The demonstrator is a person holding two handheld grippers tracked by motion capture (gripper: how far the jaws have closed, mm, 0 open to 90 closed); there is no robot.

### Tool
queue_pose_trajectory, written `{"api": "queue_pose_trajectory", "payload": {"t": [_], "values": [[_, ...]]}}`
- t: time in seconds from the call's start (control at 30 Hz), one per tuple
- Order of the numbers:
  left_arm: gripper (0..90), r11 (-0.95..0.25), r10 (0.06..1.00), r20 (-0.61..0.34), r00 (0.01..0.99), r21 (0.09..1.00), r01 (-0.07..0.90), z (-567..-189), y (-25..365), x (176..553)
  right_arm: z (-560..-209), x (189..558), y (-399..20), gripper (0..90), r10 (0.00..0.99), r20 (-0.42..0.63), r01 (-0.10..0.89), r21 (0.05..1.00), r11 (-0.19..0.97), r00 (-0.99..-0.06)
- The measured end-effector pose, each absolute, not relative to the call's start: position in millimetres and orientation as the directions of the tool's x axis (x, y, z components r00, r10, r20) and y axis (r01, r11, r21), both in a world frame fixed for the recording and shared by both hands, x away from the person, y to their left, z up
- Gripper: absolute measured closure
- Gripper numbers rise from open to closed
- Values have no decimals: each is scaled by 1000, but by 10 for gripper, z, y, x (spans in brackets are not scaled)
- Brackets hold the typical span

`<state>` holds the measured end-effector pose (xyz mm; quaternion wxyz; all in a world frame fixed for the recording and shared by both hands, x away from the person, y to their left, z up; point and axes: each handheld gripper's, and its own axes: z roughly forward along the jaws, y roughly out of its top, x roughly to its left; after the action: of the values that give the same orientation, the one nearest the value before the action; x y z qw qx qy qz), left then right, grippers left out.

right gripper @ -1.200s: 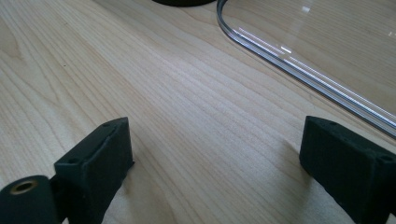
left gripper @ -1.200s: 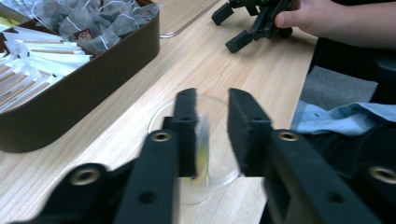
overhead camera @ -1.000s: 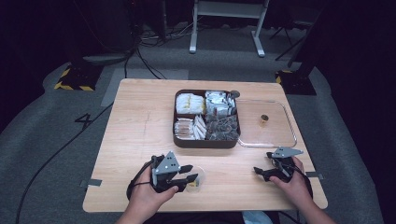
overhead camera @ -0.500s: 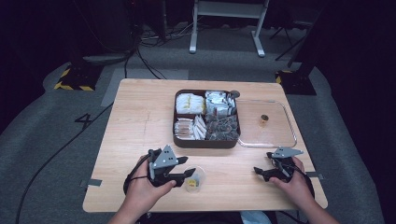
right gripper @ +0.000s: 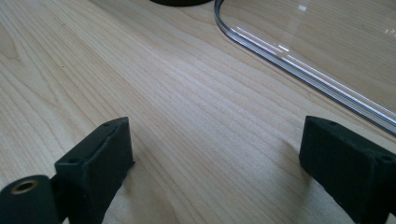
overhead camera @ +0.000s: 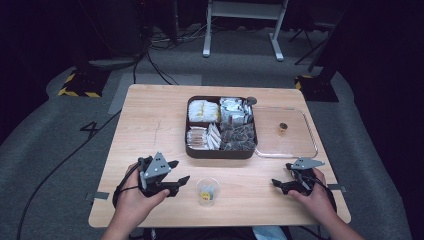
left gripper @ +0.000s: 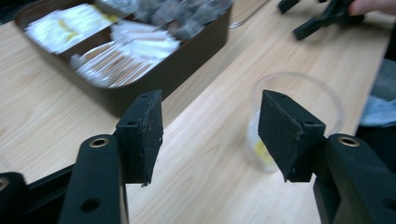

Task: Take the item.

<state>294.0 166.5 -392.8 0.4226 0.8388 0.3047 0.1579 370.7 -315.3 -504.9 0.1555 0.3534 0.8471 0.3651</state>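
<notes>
The wooden desk [overhead camera: 150, 125] carries a dark compartmented tray [overhead camera: 221, 150] of packets near its far edge, at the middle. Just right of it, touching or nearly so, lies a clear lid [overhead camera: 305, 150], flat on the wood. Near the front edge, about midway along it, stands a small clear cup [overhead camera: 207, 191] – something yellow sits inside, too blurred to name. The left gripper [overhead camera: 181, 181] is beside the cup, toward the front-left corner; its jaws have just been opening and stand apart with nothing between them, the cup just past them. The right gripper [overhead camera: 276, 183] rests near the front-right corner – jaws open over bare wood.
</notes>
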Motion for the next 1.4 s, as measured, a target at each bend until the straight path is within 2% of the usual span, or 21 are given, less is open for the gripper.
{"api": "queue_pose_trajectory", "payload": {"t": [0.33,0.7,1.2,1.33,1.4], "values": [[338,-436,712,0,702,784,442,-4084,2034,3074,-5049,3707,-3153,97,713,-5,485,729,483,-702],[319,-429,784,8,621,731,532,-4346,2420,3238,-5049,3707,-3153,97,713,-6,485,729,483,-702],[283,-399,838,-18,545,661,635,-4805,2729,3279,-5049,3707,-3153,97,712,-5,485,729,483,-702],[266,-450,842,43,537,605,657,-4872,2770,3290,-5049,3707,-3153,97,713,-6,485,729,483,-702],[263,-433,846,19,533,608,666,-4911,2787,3292,-5049,3707,-3153,97,713,-6,485,729,483,-702]]}}
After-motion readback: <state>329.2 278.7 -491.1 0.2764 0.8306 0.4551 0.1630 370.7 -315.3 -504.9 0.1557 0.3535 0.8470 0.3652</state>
